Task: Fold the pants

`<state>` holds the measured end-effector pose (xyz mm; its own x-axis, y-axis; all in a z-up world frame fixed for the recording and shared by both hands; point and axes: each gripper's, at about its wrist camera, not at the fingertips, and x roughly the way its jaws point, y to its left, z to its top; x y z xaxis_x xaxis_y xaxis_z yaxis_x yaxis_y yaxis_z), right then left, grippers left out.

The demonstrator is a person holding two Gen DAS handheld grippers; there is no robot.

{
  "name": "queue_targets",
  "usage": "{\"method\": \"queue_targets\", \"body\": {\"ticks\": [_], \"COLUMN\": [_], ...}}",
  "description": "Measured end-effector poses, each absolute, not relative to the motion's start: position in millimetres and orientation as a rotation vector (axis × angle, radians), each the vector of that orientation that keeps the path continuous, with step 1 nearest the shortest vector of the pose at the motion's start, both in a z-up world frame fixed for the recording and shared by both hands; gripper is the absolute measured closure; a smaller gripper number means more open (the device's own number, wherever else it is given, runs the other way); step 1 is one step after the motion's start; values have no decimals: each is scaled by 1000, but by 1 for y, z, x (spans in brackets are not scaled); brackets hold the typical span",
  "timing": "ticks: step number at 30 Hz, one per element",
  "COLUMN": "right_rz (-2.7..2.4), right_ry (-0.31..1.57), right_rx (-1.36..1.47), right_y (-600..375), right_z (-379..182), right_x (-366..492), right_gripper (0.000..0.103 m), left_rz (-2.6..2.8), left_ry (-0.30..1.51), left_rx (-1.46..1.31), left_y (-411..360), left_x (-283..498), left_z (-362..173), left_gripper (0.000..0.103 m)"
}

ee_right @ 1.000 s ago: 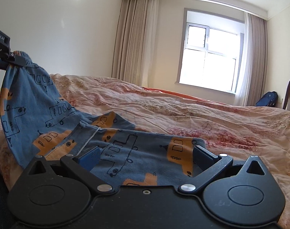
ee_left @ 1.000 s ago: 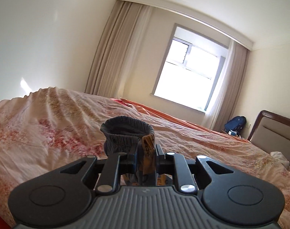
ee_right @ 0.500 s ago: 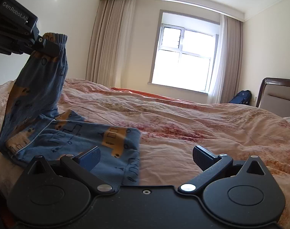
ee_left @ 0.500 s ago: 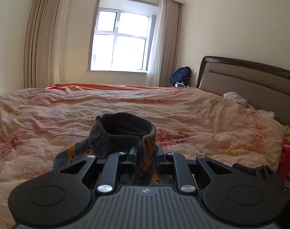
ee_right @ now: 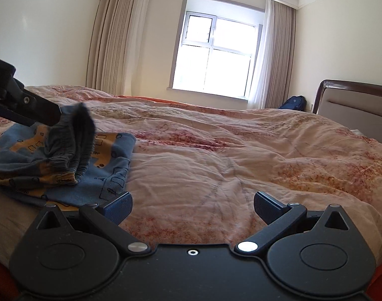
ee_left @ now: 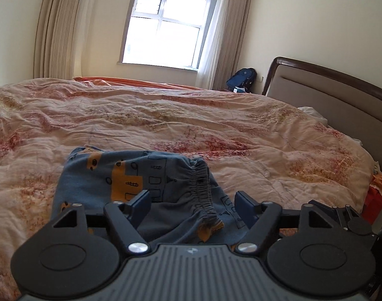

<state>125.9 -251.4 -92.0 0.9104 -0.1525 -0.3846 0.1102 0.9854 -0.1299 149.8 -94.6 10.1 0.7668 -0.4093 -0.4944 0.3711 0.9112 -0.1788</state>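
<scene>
The blue pants (ee_left: 130, 175) with orange truck prints lie folded over on the bed's pink floral quilt (ee_left: 191, 125). Their grey elastic waistband (ee_left: 203, 190) lies on top, right between the fingers of my left gripper (ee_left: 193, 204), which is open and holds nothing. In the right wrist view the pants (ee_right: 65, 155) lie at the left with the waistband bunched up on top, and the left gripper's finger (ee_right: 35, 110) reaches over them. My right gripper (ee_right: 192, 207) is open and empty, low over bare quilt (ee_right: 241, 155) to the right of the pants.
A padded headboard (ee_left: 329, 95) with a dark wood rim stands at the right. A window (ee_left: 165, 27) with beige curtains is at the far wall. A blue backpack (ee_left: 241, 77) sits in the far corner. An orange sheet (ee_left: 140, 82) lies along the bed's far edge.
My left gripper carried the waistband over and down onto the pants, then opened and let it go. My right gripper stayed open and moved right, off the pants.
</scene>
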Motion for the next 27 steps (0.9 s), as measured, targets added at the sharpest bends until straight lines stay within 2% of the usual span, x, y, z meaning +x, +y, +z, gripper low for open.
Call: {"method": "queue_targets", "body": {"ticks": [1,4,13,21,23,25,26,27], "right_rz": [-130,-111,151,377,420,461,480,490], "right_ry": [408,408,418,418,410,420,429,437], "right_rx": [-99,-87,140,197,208,240,260,274], "right_y": [-251,-248,-259,-248,-246,-244,-244,-243], "right_z": [-93,-93,-71,-59,-59,-61,-62,-63], "right_x": [127,127,163,203,208,216,219,221], "right_gripper": [0,0,0,0,1,1,3,6], "left_rz": [-381,-237,-106,-265,-276,-304,-315,-322], "left_ry": [548,529,559,474,474,492,499,503], "left_rx": [-76,-49,56,332,398,442,456,467], "left_y": [-91,-81,-70,-119,-133,-142,-145,-147], "left_x": [149,148,141,118,118,119,119,118], "left_z": [10,5,-10,-19,-26,-31,-33,-36], "left_gripper": [9,1,1,1,5,25,30,38]}}
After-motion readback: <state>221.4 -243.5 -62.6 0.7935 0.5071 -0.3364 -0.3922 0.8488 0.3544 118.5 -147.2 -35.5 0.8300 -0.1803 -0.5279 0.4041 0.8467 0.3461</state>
